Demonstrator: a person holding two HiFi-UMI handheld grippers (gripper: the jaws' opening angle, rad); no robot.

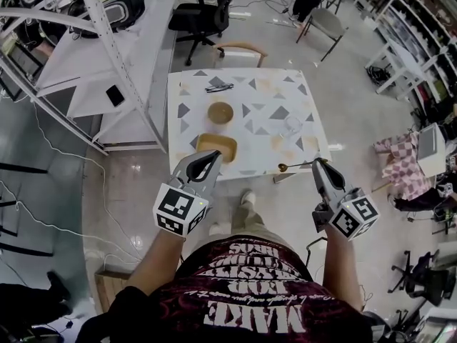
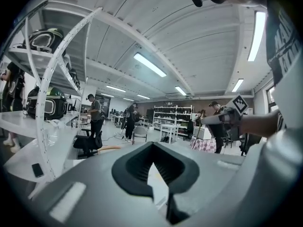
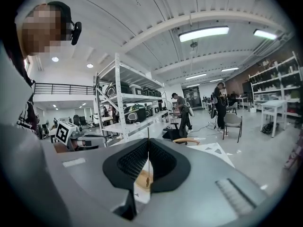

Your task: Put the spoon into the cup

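White with grey triangles on it, the surface (image 1: 265, 84) is standing in front of the person. The task's spoon (image 1: 293, 166) is not lying on it: the right gripper (image 1: 316, 162) is holding it in the air near the surface's near edge. The spoon's handle is sitting between the tips, and its small round bowl is pointing toward the person's left. In the right gripper view the fingers (image 3: 163, 162) are pressing together on the thin handle (image 3: 148, 157), which is showing there as a narrow line between the dark pads.

The clear glass cup (image 1: 291, 126) is standing upright on the right part of the surface, farther in than the spoon and apart from it.

The left gripper (image 1: 213, 155) is hovering over the near edge, just in front of a yellowish square tray (image 1: 206, 140). In the left gripper view (image 2: 151, 144) its fingers are meeting at the tips and are holding nothing.

Beyond the tray a brown bowl (image 1: 221, 112) is resting near the middle of the surface. A small black object (image 1: 219, 86) is lying close to the far edge; I cannot tell what it is. A chair with a wooden back (image 1: 241, 46) is standing just behind the far edge.
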